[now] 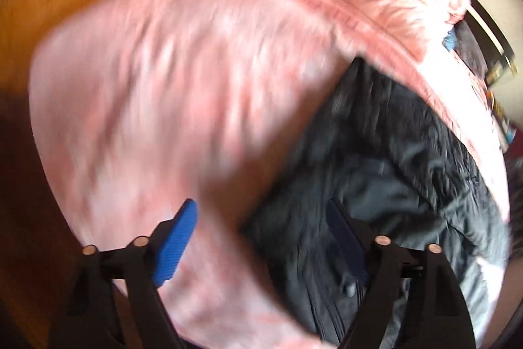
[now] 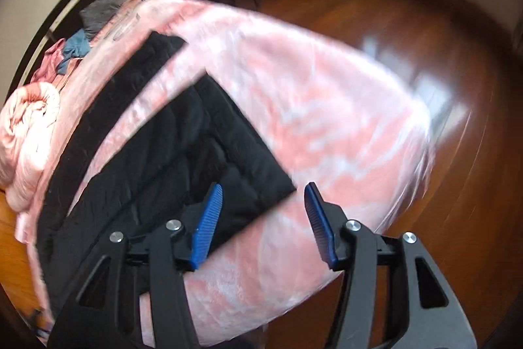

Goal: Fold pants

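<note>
Both views are motion-blurred. The black pants (image 2: 157,146) are lying flat on a pink blanket (image 2: 327,107) that is covering what looks like a bed; in the right wrist view one leg is running up toward the far left, a second panel is sitting beside it with a strip of pink showing between them, and the near hem corner is ending just ahead of the tongs. The right tongs (image 2: 263,228) are standing spread, blue pads apart, nothing between them, hanging above the blanket right at that hem corner; the left pad is over black cloth and the right pad is over pink. The left tongs (image 1: 261,244) are also spread wide, empty, angled down over the boundary where the pants (image 1: 376,185) are meeting the blanket (image 1: 163,87); one pad is sitting over pink, the other over dark fabric. Whether either pad is brushing the cloth cannot be told through the blur. A rolled pink quilt (image 2: 29,126) is lying at the bed's left edge, and a small pile of clothes (image 2: 75,48), grey, blue and dusty pink, is sitting at the far end near a dark frame. A wooden floor (image 2: 441,185) is showing around the bed, with bright window glare on it.
</note>
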Demonstrator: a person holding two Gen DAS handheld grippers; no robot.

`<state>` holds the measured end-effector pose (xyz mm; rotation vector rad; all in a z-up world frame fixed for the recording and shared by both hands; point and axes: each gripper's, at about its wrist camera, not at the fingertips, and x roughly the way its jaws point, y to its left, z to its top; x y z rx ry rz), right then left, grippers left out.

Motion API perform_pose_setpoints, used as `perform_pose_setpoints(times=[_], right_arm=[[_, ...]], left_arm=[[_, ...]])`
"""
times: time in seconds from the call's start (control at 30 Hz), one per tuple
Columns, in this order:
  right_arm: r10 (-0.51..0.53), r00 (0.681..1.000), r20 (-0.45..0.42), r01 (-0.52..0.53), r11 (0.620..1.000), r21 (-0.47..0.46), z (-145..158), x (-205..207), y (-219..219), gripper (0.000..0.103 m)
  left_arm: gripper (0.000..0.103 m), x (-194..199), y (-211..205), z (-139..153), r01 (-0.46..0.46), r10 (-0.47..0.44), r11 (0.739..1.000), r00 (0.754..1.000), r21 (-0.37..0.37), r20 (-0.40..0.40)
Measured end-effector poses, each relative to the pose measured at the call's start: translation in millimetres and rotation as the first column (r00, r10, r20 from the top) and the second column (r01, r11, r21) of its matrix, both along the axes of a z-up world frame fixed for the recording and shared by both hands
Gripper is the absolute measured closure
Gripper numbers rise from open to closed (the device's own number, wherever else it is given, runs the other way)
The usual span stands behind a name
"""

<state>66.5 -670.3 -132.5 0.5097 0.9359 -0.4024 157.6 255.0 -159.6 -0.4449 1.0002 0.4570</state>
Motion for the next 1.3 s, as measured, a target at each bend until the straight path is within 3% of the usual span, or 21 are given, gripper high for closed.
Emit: perform_pose_setpoints(times=[0.07,0.13,0.23,0.4,0.5,0.6,0.63,0.67,0.73,0.83,1.0,1.13,1.3], right_arm=[[0.086,0.996,-0.005,-0.086,0.996,0.034,-1,22,15,0.031],[0.162,0.986,-0.028,-0.159,0.984,0.083,-16,53,31,0.032],[0.209,0.976,-0.067,-0.198,0.97,0.139,-36,92,44,0.032],[0.251,0.968,-0.028,-0.24,0.947,0.213,-31,143,48,0.029],[0.312,0.95,-0.006,-0.302,0.925,0.23,-22,171,52,0.025],[0.362,0.932,0.003,-0.356,0.914,0.192,-11,214,50,0.018],[0.37,0.929,0.013,-0.366,0.911,0.191,-8,231,46,0.015],[0.377,0.926,0.02,-0.374,0.906,0.197,-4,255,39,0.015],[0.375,0.927,0.004,-0.368,0.907,0.205,-4,295,25,0.015],[0.354,0.935,0.005,-0.349,0.919,0.183,2,354,1,0.015],[0.322,0.946,-0.026,-0.316,0.939,0.14,-13,425,-35,0.015],[0.346,0.933,-0.101,-0.337,0.937,0.097,-42,465,-39,0.015],[0.413,0.903,-0.122,-0.402,0.91,0.101,-68,502,-30,0.015]], left_arm=[[0.007,35,-4,16,0.104,-0.105,0.994,0.994,0.044,0.027],[0.003,85,-11,24,0.241,-0.242,0.97,0.968,0.009,0.063],[0.004,162,-8,15,0.353,-0.349,0.934,0.935,-0.06,0.063],[0.004,259,20,-44,0.343,-0.358,0.894,0.934,-0.289,0.002],[0.004,280,19,-68,0.372,-0.397,0.867,0.918,-0.331,-0.008],[0.005,290,12,-71,0.457,-0.481,0.837,0.877,-0.301,-0.008],[0.018,288,11,-71,0.468,-0.492,0.834,0.87,-0.293,-0.011],[0.044,286,9,-70,0.486,-0.511,0.829,0.859,-0.276,-0.023],[0.058,283,4,-67,0.511,-0.537,0.819,0.843,-0.262,-0.032],[0.065,284,3,-62,0.509,-0.534,0.824,0.845,-0.249,-0.037],[0.073,290,2,-66,0.456,-0.474,0.864,0.879,-0.211,-0.041],[0.075,290,8,-66,0.391,-0.398,0.905,0.917,-0.165,-0.007],[0.075,293,6,-69,0.384,-0.392,0.912,0.92,-0.142,-0.029]])
